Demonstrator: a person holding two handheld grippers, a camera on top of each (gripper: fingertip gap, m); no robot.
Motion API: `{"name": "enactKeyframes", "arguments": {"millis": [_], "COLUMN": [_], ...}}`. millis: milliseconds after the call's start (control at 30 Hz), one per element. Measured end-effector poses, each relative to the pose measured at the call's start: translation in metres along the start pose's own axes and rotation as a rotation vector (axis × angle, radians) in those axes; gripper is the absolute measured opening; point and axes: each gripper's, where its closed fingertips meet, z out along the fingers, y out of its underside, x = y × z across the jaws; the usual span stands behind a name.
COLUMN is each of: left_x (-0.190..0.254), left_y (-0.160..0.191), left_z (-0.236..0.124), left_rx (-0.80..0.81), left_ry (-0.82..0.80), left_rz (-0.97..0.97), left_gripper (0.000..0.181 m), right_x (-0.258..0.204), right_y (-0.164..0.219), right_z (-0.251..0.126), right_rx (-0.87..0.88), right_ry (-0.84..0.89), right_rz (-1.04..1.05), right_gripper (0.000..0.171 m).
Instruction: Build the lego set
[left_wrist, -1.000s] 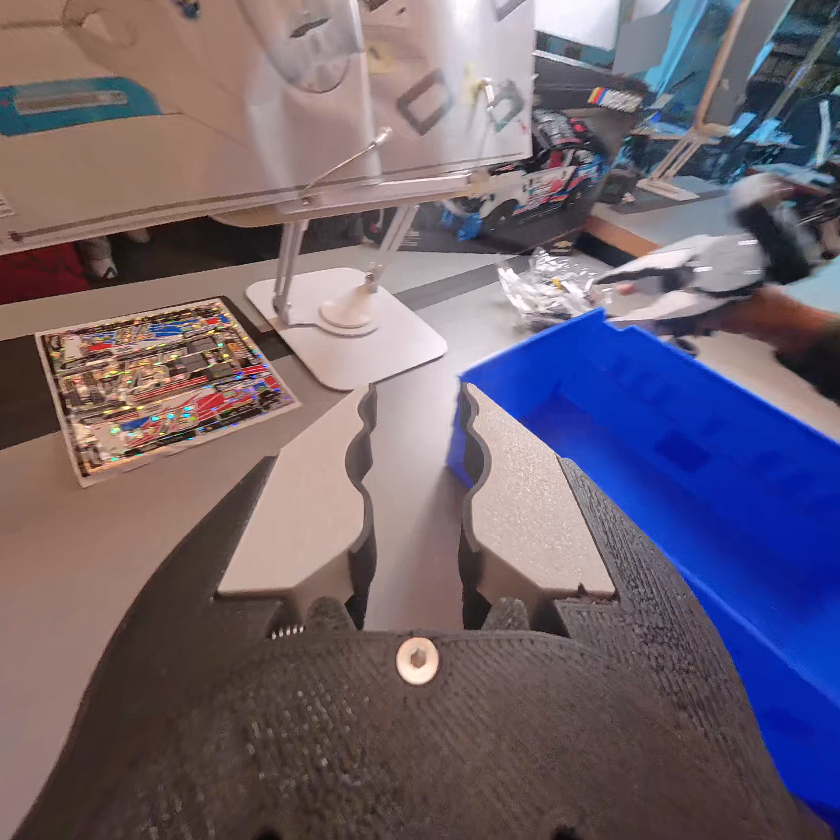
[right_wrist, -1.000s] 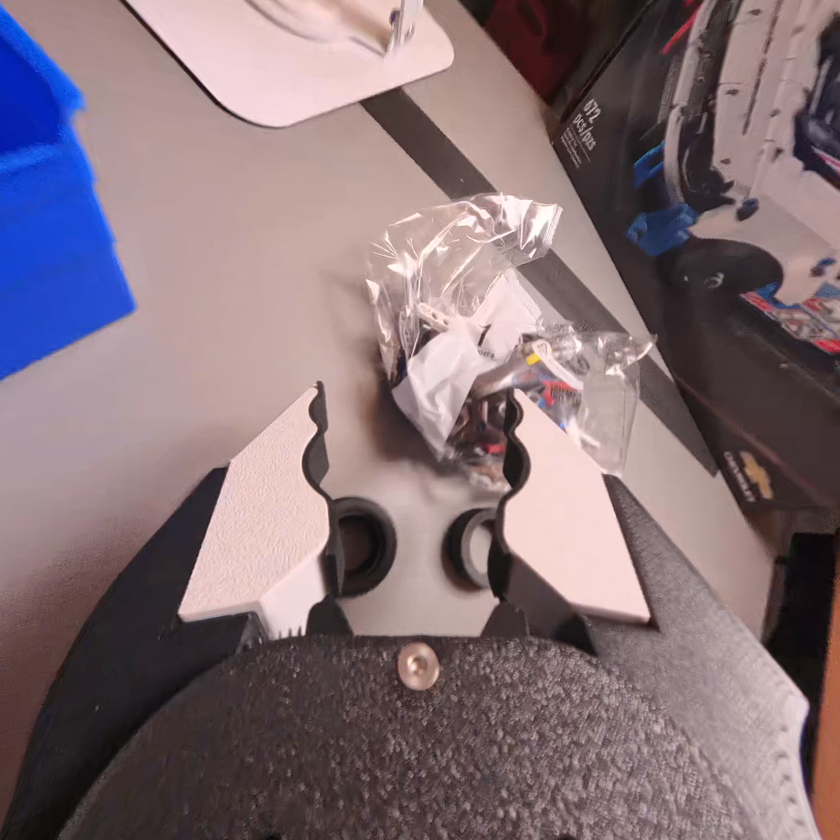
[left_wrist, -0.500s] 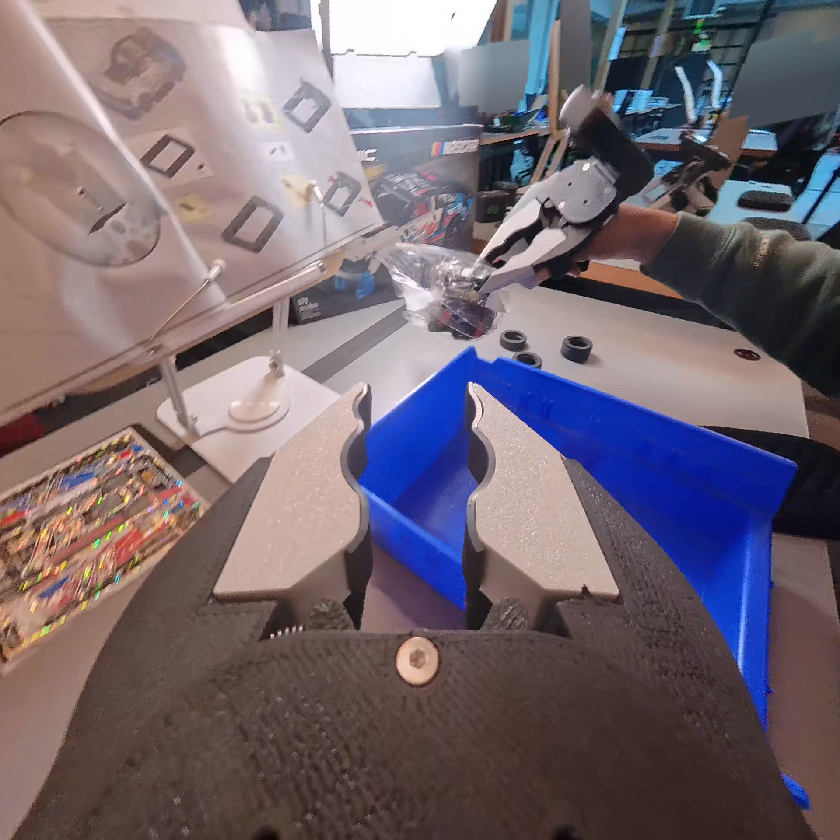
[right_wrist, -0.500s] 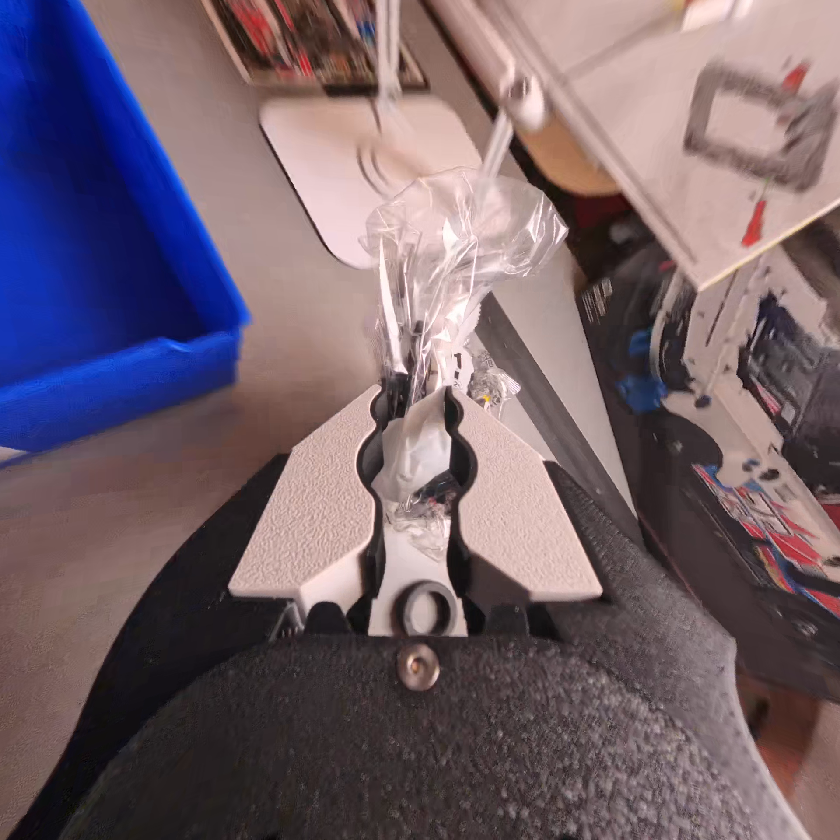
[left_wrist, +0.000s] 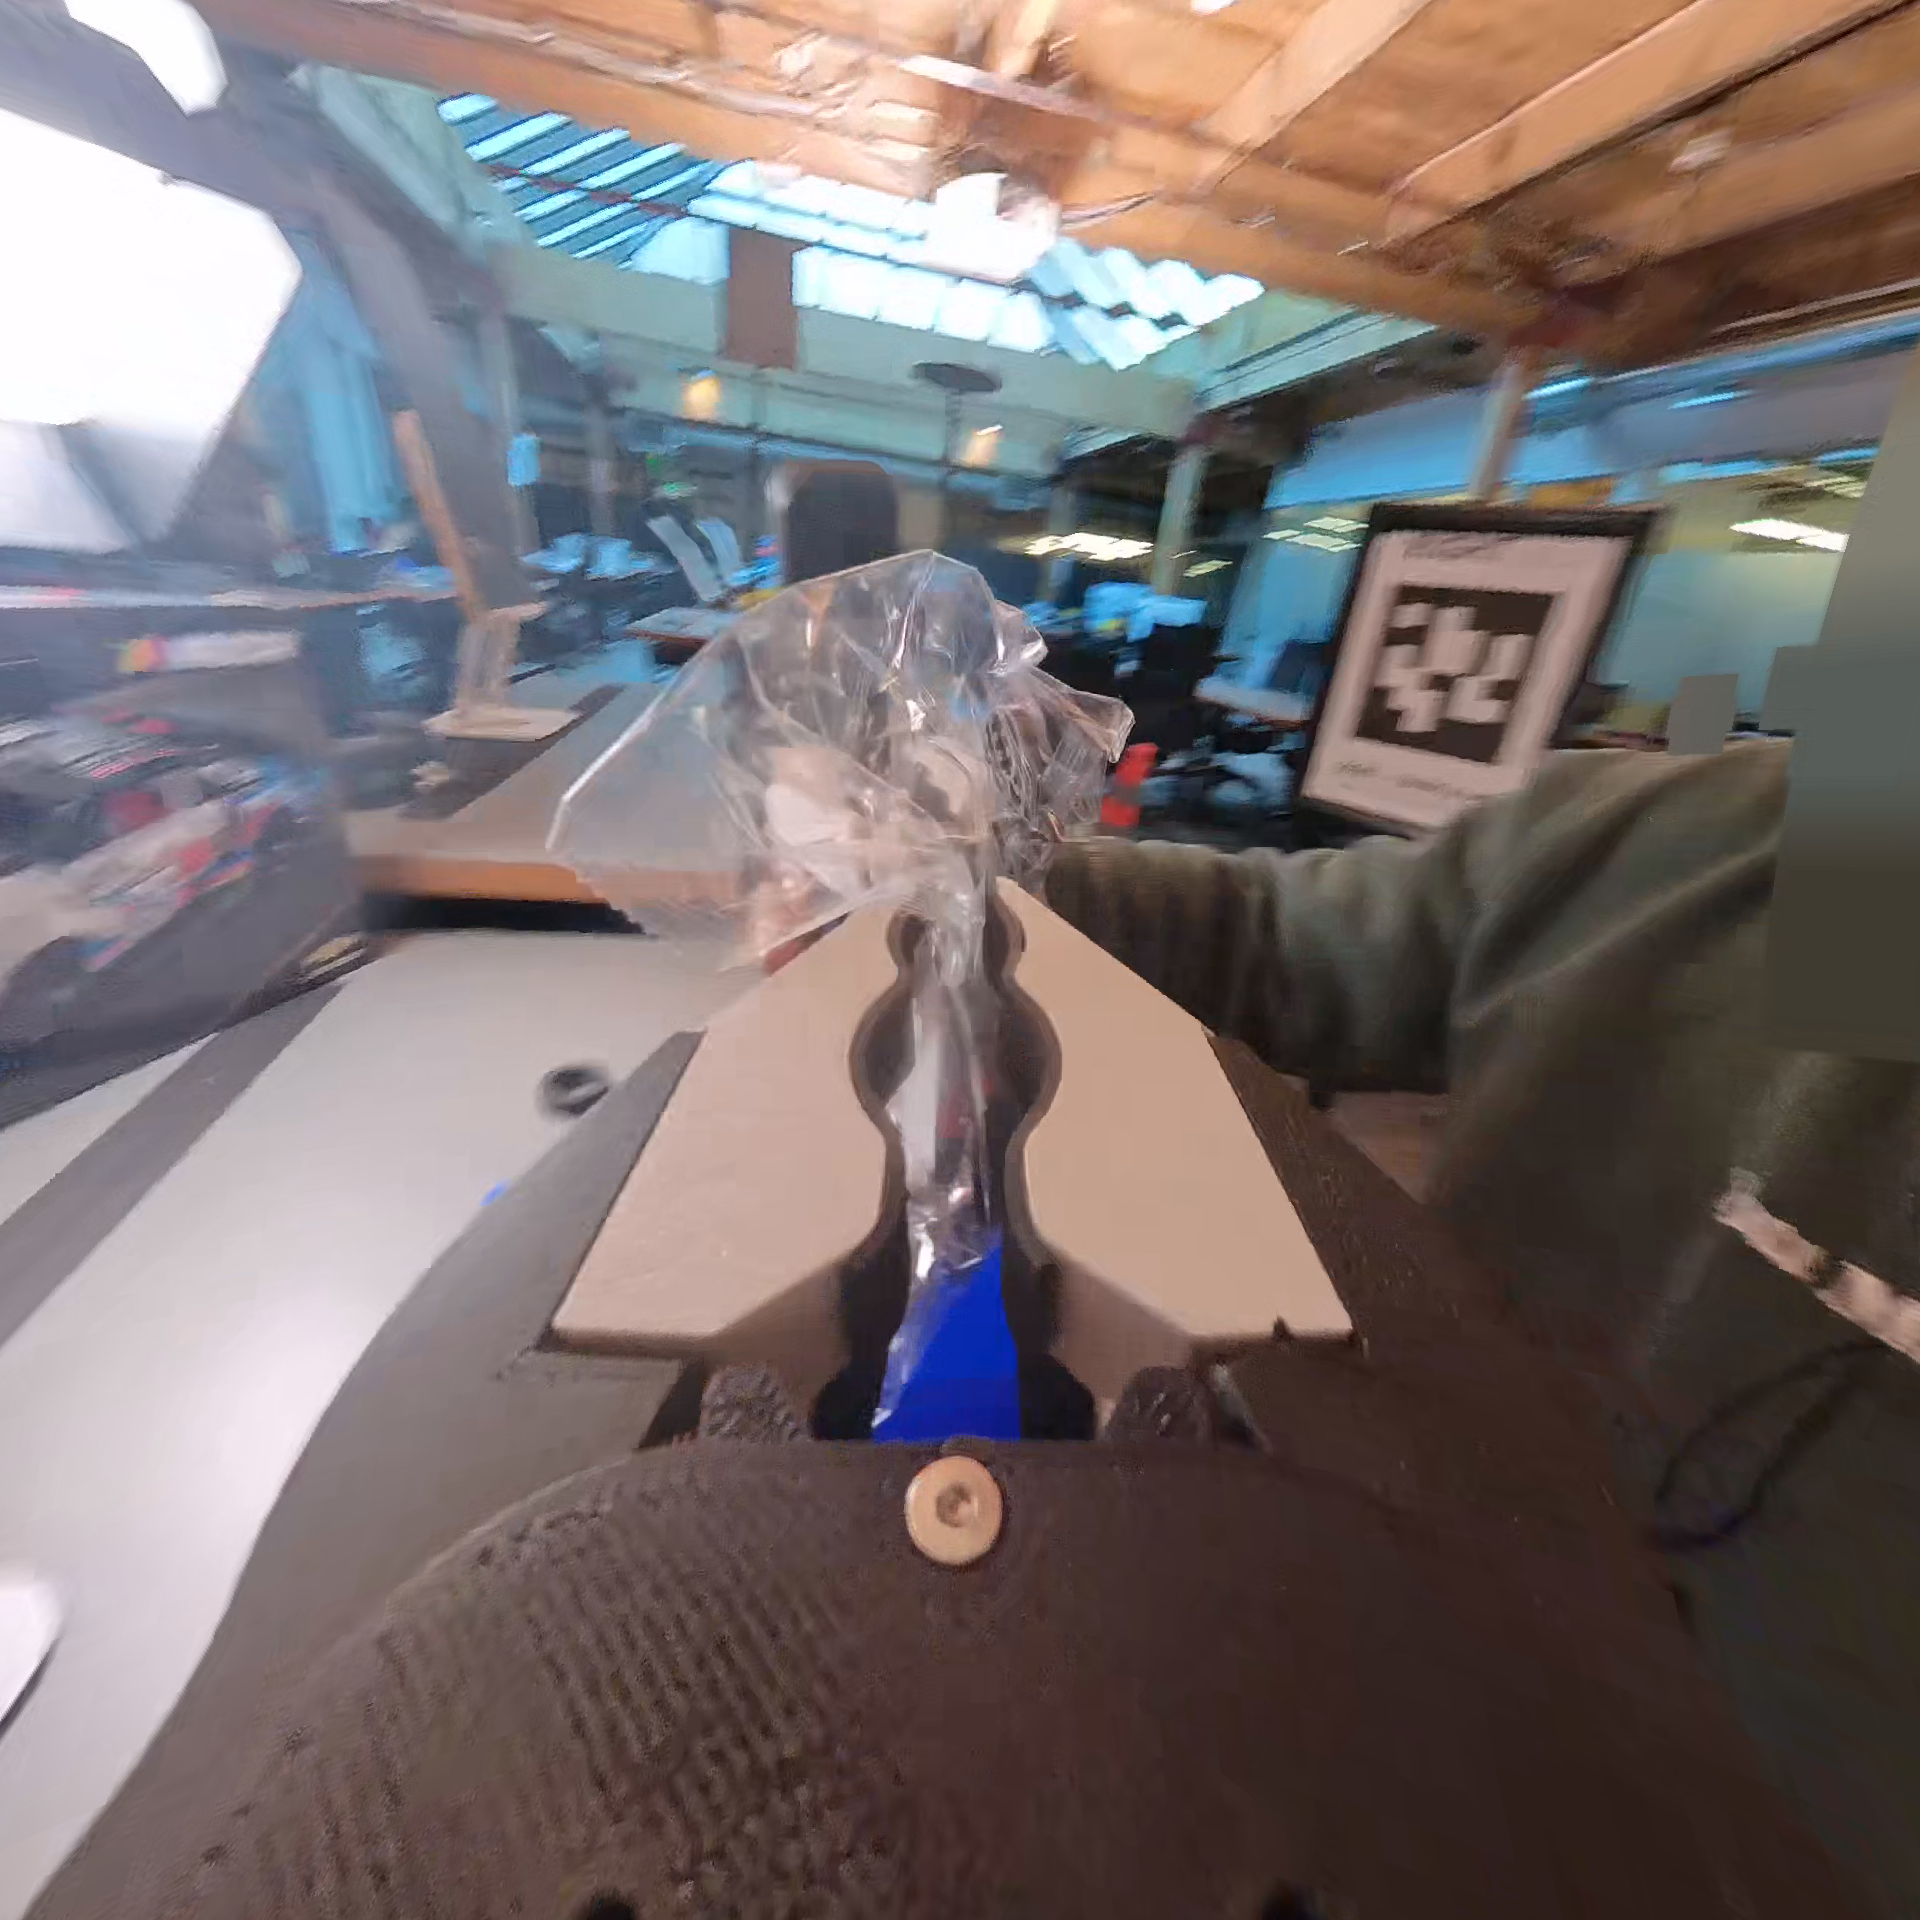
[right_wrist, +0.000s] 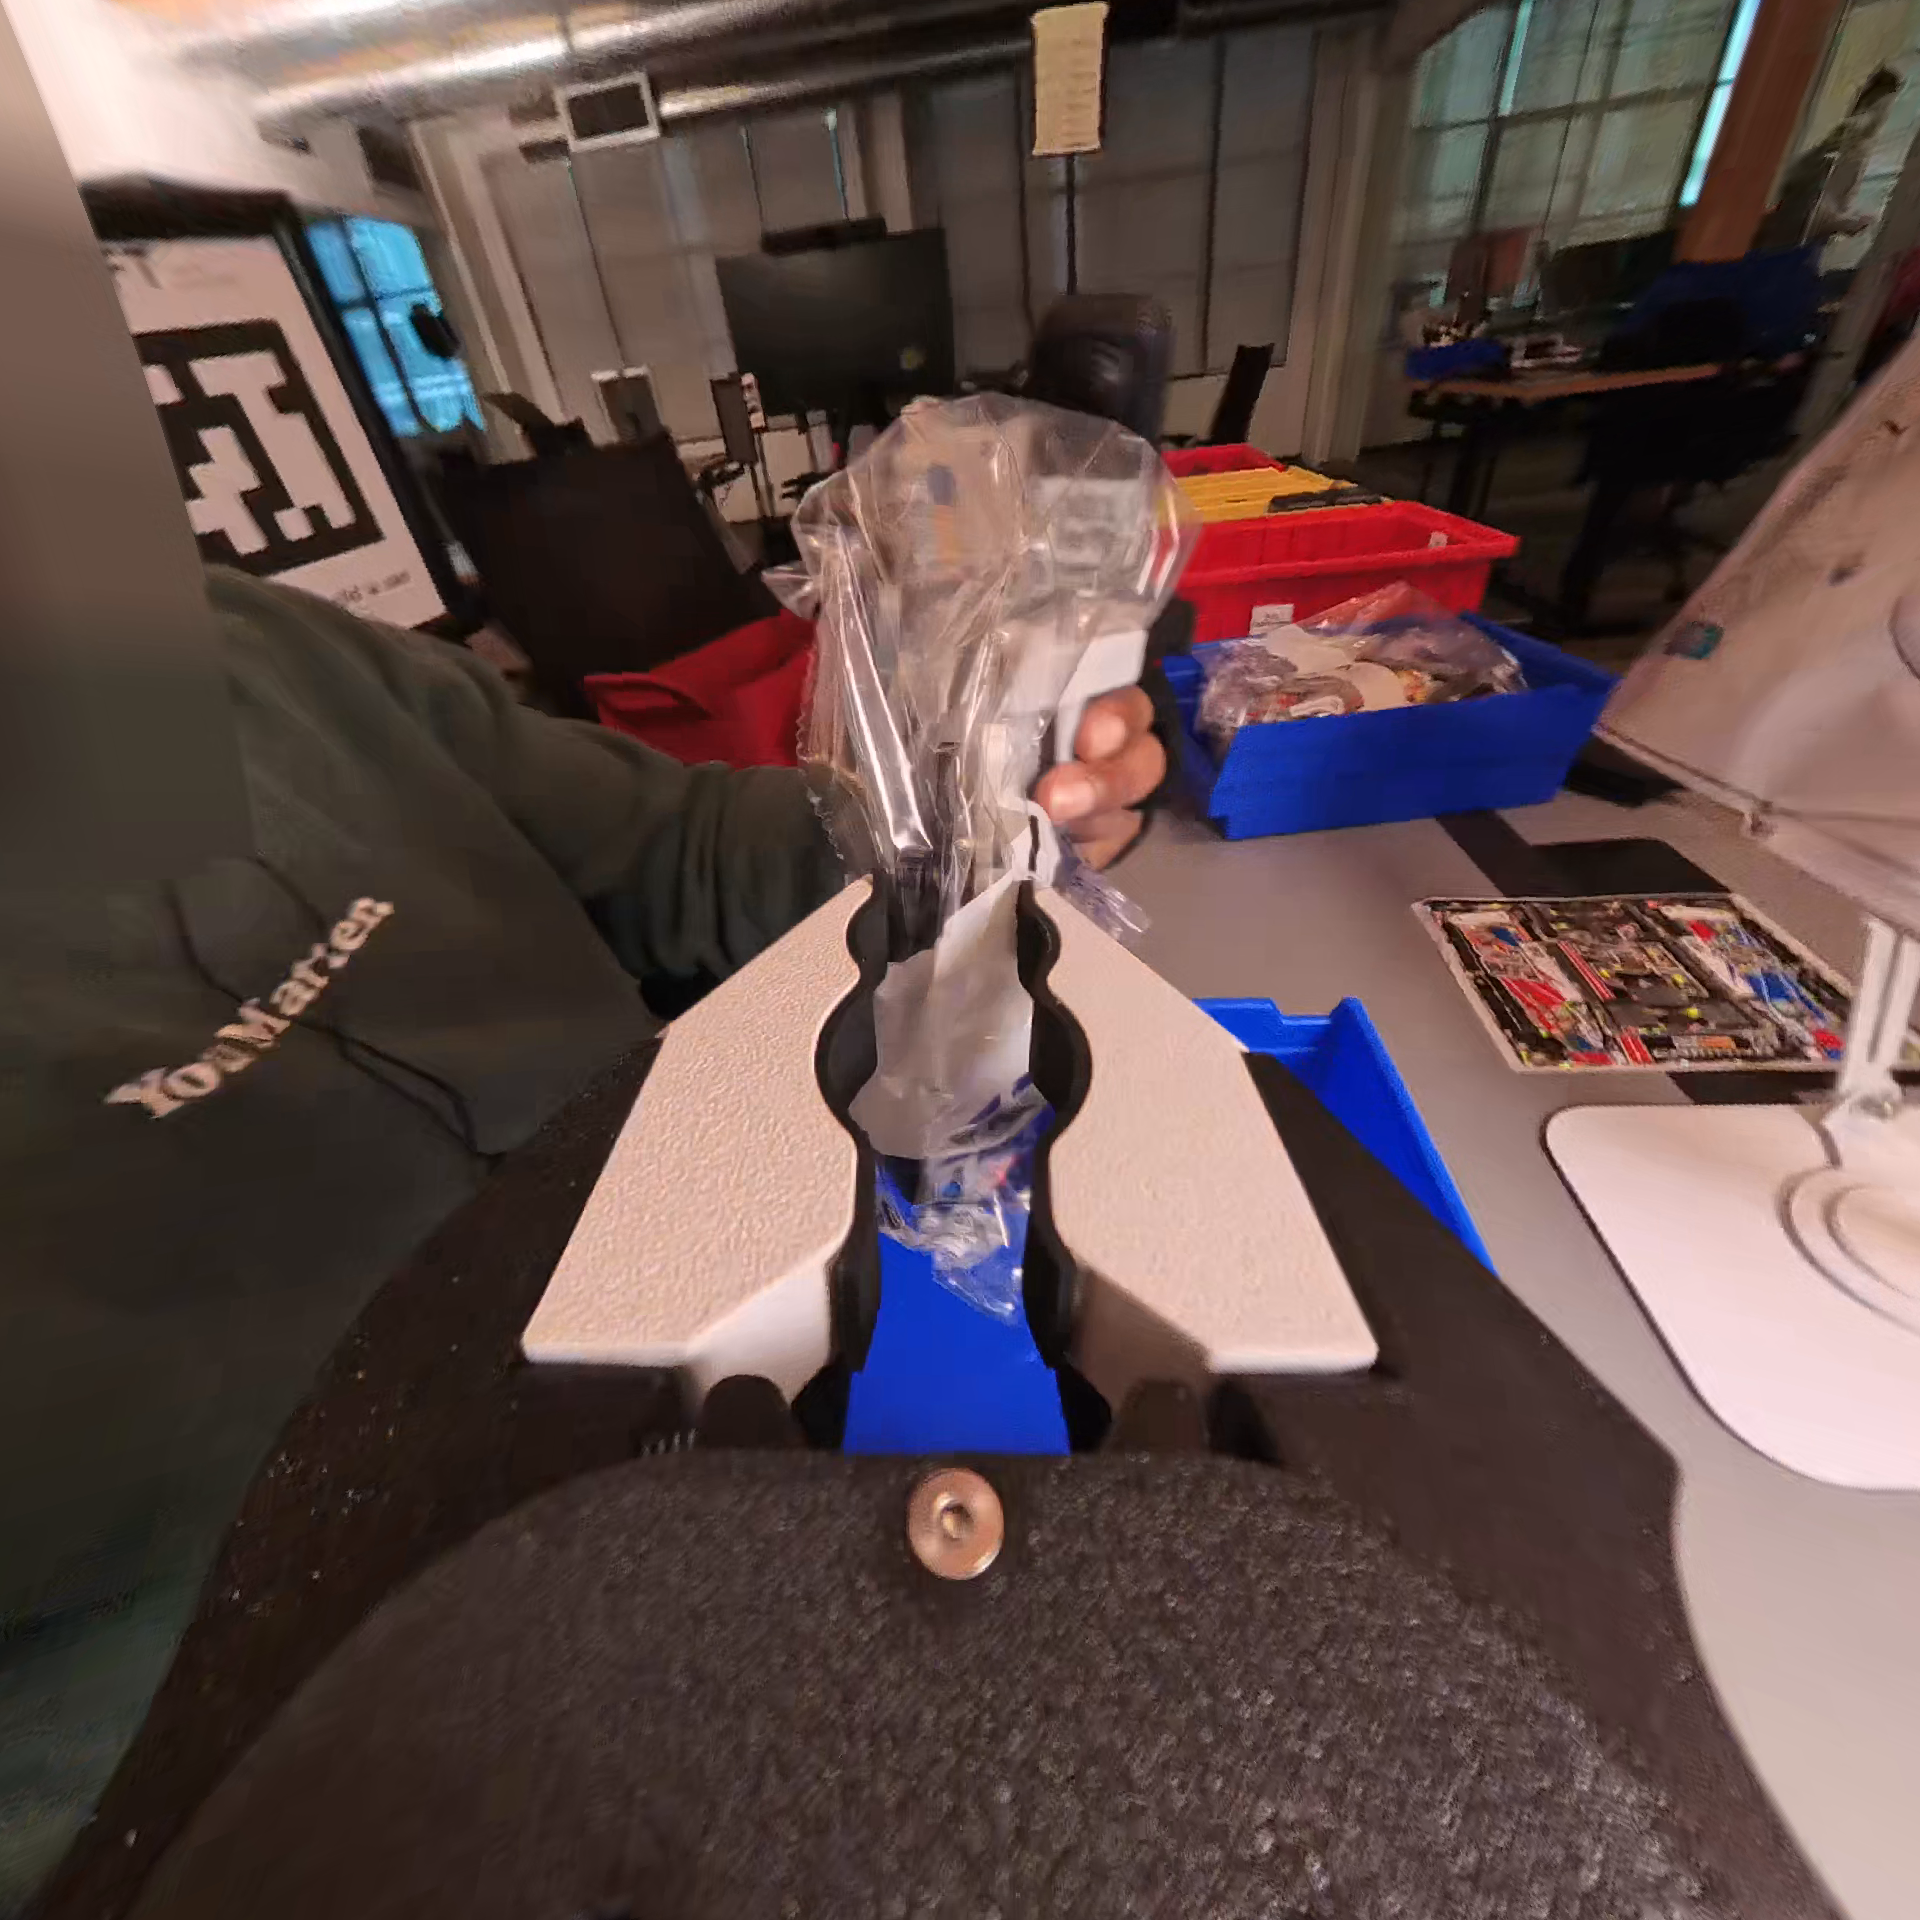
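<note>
between both claws, a crinkled clear bag (right_wrist: 977, 623) of small lego pieces.

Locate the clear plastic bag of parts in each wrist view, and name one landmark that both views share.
Left wrist view: the clear plastic bag rises at centre from between the left gripper fingers.
Right wrist view: it stands at upper centre, pinched in the right gripper.
Shared landmark: the blue bin below the bag, seen through the gap between each gripper's fingers.

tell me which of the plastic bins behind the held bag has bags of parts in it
The blue bin, in front of the red bin; the red ones show no bags.
</note>
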Motion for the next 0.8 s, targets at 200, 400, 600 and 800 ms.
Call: {"name": "enactKeyframes", "arguments": {"millis": [200,400,600,800], "left_x": [-0.043,-0.034,-0.034,-0.041], "left_y": [0.018,0.023,0.022,0.029], "left_z": [-0.048,-0.049,-0.066,-0.083], "left_rx": [-0.091,-0.171,-0.157,-0.16], "left_ry": [-0.462,-0.505,-0.531,-0.448], "left_rz": [-0.116,-0.07,-0.108,-0.157], "left_gripper": [0.0,0.0,0.0,0.0], "right_x": [0.054,0.06,0.05,0.021], "right_y": [0.041,0.052,0.038,0.022], "right_z": [-0.018,0.022,0.028,0.012], "right_rx": [0.027,-0.145,-0.111,0.007], "right_ry": [0.412,0.639,0.512,0.274], "right_rz": [0.027,-0.212,-0.225,-0.094], "right_gripper": [0.043,0.052,0.0,0.0]}}
